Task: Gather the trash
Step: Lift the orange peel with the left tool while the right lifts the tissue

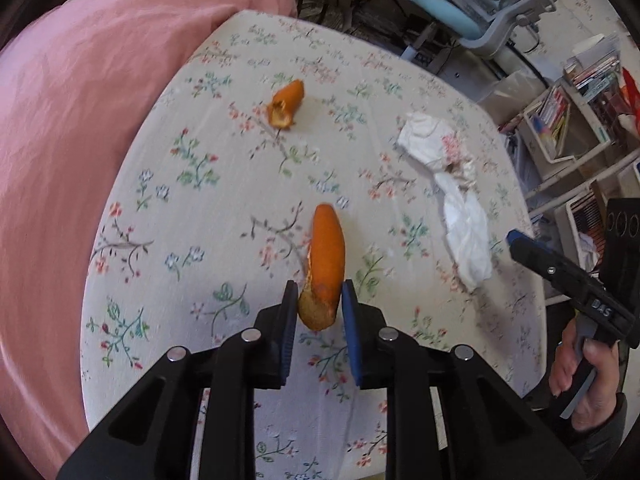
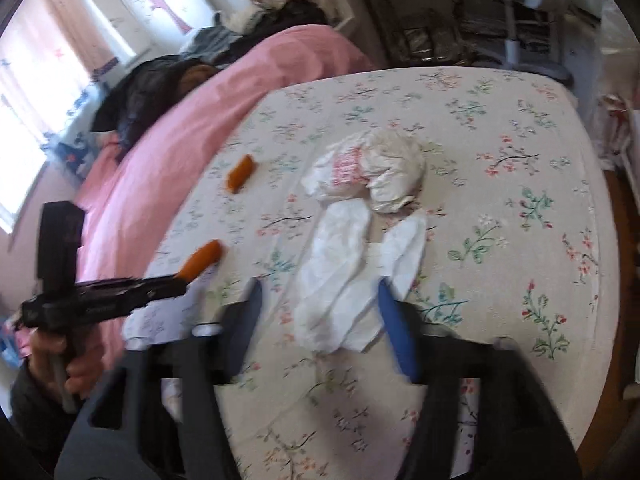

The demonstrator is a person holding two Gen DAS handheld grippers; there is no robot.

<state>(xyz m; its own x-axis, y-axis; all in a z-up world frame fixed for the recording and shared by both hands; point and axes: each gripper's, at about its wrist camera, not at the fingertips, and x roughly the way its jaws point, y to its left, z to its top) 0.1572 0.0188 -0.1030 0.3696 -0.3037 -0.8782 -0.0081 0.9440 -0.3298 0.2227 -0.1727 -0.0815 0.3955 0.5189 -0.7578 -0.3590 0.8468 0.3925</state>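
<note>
A curved strip of orange peel (image 1: 326,264), smooth and bright outside with a pale, pithy torn end, is pinched between the blue pads of the left tool (image 1: 320,300), which is clenched on its lower end above the bed (image 1: 208,184), a flat mattress in a cream sheet printed with small flowers. A second, shorter piece of peel (image 1: 285,105) lies loose on the sheet at about 11 o'clock from the held one, well apart. At 2 o'clock sits a crumpled white plastic bag (image 1: 436,144) with pink print, touching a wrinkled white tissue (image 2: 340,276). The right tool (image 2: 320,316) hangs released, its fingers spread wide on either side of the tissue's near end. A rumpled pink quilt (image 1: 80,120) covers the bed's left side.
</note>
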